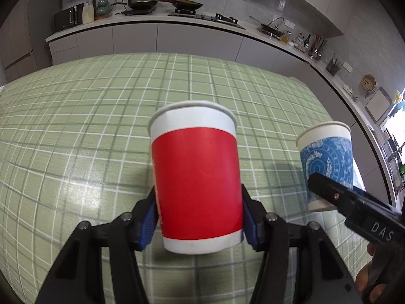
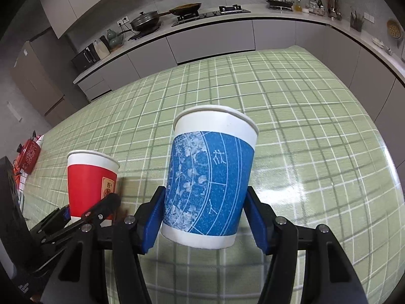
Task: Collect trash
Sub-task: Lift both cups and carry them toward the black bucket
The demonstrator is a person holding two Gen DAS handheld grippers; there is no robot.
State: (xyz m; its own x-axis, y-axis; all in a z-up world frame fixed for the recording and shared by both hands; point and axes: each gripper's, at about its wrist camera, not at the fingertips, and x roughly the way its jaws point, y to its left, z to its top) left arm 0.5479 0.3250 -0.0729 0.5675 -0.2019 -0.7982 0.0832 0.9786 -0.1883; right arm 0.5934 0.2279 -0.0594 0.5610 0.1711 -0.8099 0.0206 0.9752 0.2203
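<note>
you have a red paper cup (image 1: 197,190) clamped low on its wall between the blue pads of the left gripper (image 1: 198,217), its base looking a little clear of the green checked tablecloth (image 1: 101,116). just to its right, the blue patterned paper cup (image 2: 210,190) sits the same way in the right gripper (image 2: 203,217), pads pressing its lower sides, mouth up and leaning slightly. both cups hang over the near part of the table, close together but not touching.

treat them as very light and thin-walled. paper like this gives under a squeeze, so a hard clench would likely oval the wall or crease it, and a crushed cup can squirt out of the pads. you cannot see inside either one, so assume there could be dregs and keep the mouths upward. the waxy sleeve is probably a bit slick; the taper helps you, since the cup widens above the pads and cannot easily slide down through them. the low hold near the stiffer bottom ring is a sound place to grip.

further out, the tablecloth is glossy and bare around the cups. beyond the far table edge runs a grey kitchen counter (image 1: 157,20) with pans (image 1: 143,0) on a hob. no bin shows in either view, so you will have to look for one.
</note>
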